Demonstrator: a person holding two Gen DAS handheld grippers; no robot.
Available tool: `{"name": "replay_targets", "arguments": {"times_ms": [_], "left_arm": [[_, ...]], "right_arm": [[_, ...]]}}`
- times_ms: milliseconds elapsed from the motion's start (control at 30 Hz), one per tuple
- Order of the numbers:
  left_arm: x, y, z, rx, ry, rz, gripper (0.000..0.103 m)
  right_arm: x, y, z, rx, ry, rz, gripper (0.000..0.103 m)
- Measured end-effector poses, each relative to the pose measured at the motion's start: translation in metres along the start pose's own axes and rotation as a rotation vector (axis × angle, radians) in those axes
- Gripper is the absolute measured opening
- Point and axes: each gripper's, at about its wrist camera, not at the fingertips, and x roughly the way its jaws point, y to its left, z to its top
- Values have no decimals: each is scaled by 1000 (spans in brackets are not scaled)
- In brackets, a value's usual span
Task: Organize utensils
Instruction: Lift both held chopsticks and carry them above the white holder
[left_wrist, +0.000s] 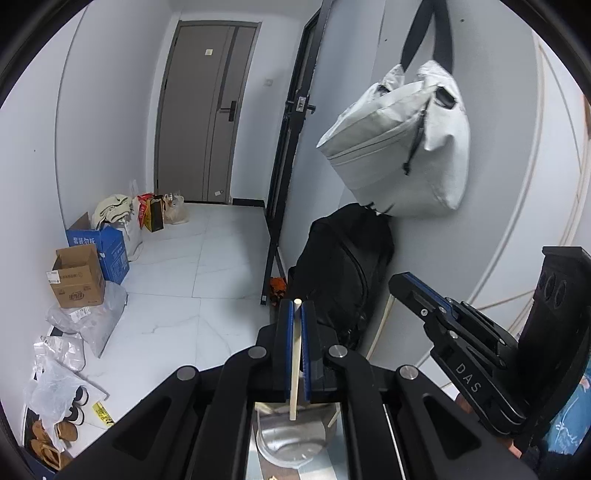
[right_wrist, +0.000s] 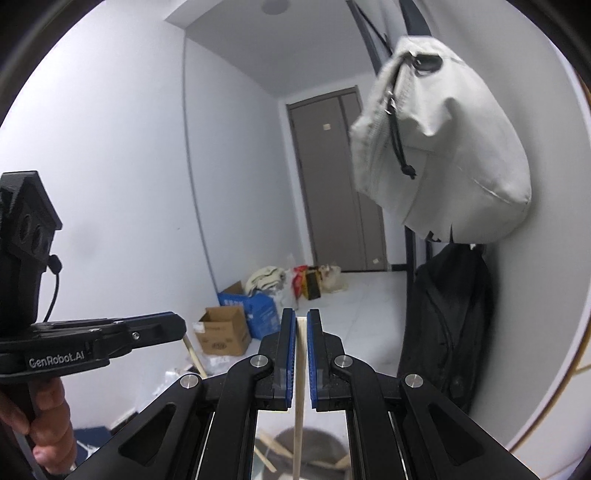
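Left gripper (left_wrist: 297, 347): jaws were closed on one pale wooden chopstick (left_wrist: 295, 354); the stick stood nearly upright between the blue pads, its top just past the tips and its lower end hanging over the metal bowl (left_wrist: 291, 439)
Right gripper (right_wrist: 302, 354): jaws were pinched narrow on a second chopstick (right_wrist: 300, 387), also upright; its lower end ran down out of view over a round dark container (right_wrist: 314, 450)
Why held so: each stick seemed gripped near its upper part so the long end hung free, likely to lift it clear and drop it end-first into a holder
Chopsticks counted: two in the jaws, one apiece; a few more pale sticks (right_wrist: 271, 448) lay at the container below, number unclear
Bowl: one, under the left gripper; whether it is the same vessel as the container I cannot tell
Hand (right_wrist: 44, 424): one was visible, wrapped round the left gripper's handle
Desk: hardly seen; only a strip showed beneath the bowl
Background: a white bag (left_wrist: 402, 147) hung on the wall above a black backpack (left_wrist: 343, 273); boxes (left_wrist: 77, 277) sat on the floor
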Motion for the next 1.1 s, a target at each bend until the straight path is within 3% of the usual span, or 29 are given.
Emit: {"name": "replay_targets", "arguments": {"times_ms": [233,533,1100], "left_arm": [[37,11,-7,7,50,-6,0],[70,10,-16,35,103,-12,0],[89,8,-32,43,153,-34,0]], "right_arm": [[26,-20,-2,9,-16,-11,5],[54,-39,-29,46,-16,-18,5],[66,-35,-62,-25,6,33,5]]}}
